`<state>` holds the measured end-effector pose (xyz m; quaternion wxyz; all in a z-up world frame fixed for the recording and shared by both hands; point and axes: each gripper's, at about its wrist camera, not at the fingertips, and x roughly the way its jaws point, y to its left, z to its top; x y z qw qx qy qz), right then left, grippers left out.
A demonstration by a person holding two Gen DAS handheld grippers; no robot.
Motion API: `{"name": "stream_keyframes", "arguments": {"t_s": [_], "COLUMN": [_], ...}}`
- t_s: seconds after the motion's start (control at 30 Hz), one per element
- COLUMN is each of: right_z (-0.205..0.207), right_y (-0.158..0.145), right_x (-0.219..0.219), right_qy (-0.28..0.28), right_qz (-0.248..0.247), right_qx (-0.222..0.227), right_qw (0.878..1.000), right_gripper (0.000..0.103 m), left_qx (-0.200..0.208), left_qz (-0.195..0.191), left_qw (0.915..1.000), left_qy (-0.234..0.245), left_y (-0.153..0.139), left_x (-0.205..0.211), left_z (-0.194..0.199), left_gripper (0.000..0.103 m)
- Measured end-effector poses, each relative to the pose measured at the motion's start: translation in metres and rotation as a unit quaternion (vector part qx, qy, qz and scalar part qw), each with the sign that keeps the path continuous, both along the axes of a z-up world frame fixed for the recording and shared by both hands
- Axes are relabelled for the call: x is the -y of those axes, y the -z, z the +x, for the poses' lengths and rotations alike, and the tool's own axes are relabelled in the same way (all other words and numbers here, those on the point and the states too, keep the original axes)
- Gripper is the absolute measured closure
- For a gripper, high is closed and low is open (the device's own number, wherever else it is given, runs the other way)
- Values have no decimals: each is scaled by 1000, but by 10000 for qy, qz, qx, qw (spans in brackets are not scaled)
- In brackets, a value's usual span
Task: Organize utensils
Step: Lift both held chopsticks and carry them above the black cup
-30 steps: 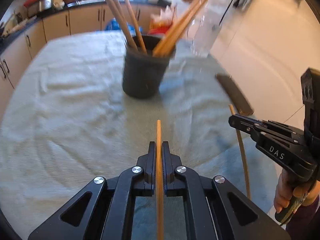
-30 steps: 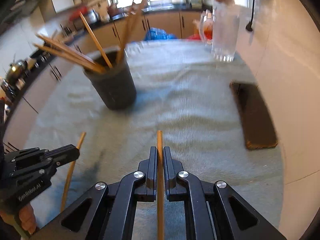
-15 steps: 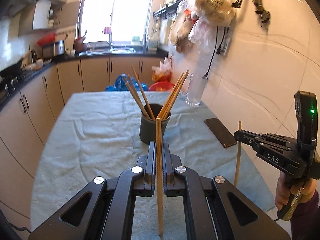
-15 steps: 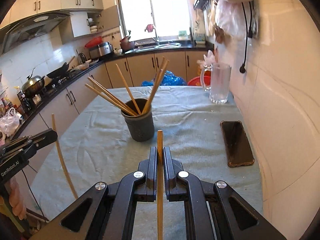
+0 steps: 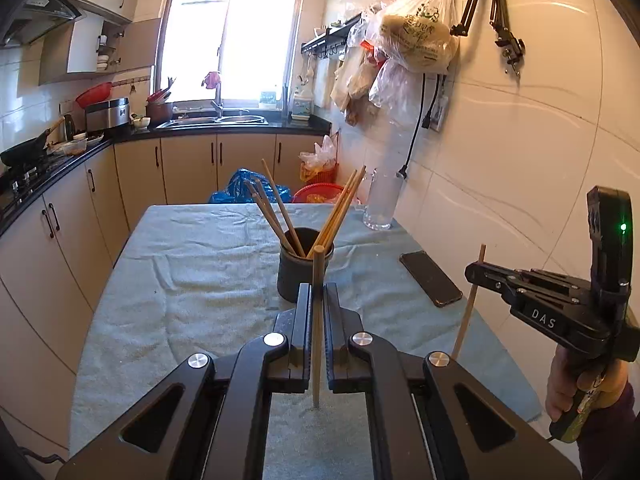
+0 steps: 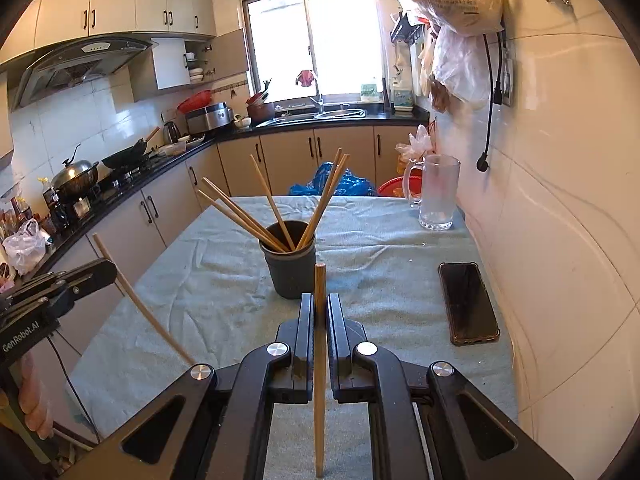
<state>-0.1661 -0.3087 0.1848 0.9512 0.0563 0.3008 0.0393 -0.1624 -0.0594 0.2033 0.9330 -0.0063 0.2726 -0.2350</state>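
A dark cup (image 5: 301,270) with several wooden chopsticks stands mid-table; it also shows in the right wrist view (image 6: 291,265). My left gripper (image 5: 317,292) is shut on a chopstick (image 5: 317,328) held upright, short of the cup. My right gripper (image 6: 319,300) is shut on another chopstick (image 6: 319,376), also upright. In the left wrist view the right gripper (image 5: 476,270) appears at the right with its chopstick (image 5: 467,312). In the right wrist view the left gripper (image 6: 106,268) appears at the left with its chopstick (image 6: 148,312).
A grey-green cloth (image 5: 192,272) covers the table. A black phone (image 6: 468,304) lies at the right near the wall. A glass mug (image 6: 436,192) stands at the far right corner. Kitchen counters run along the left and back.
Both grippers have lifted and pulled back from the table, each carrying its chopstick. The cup now looks smaller and farther off.
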Motion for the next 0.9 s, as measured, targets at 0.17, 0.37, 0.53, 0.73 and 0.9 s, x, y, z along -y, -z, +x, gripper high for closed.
{"name": "stream_keyframes", "arguments": {"t_s": [0.17,0.37,0.53,0.73,0.9], "right_z": [2,3,4,8,11], "right_y": [-1,-4,-11,-14,-15], "right_x": [3,7,10,13,15], "right_qy": [55,117,166,173,177], "right_qz": [70,152,245,293,333], "right_qx": [51,153,272,336,341], "right_qw": [9999,9997,9992,9989,9987], "right_gripper": [97,97,97,97,97], "left_qx": [75,153,261,431,466], "left_qz": [18,50,61,139,166], "left_qw": [10000,9999,9996,9987,9985], "left_qy": [-18,30,125,225,229], "left_y": [-6,-14,-22,-32,-38], "left_x": [1,3,4,9,13], "left_z": [0,-2,-5,-7,-2], "left_gripper": [98,98,98,99,99]}}
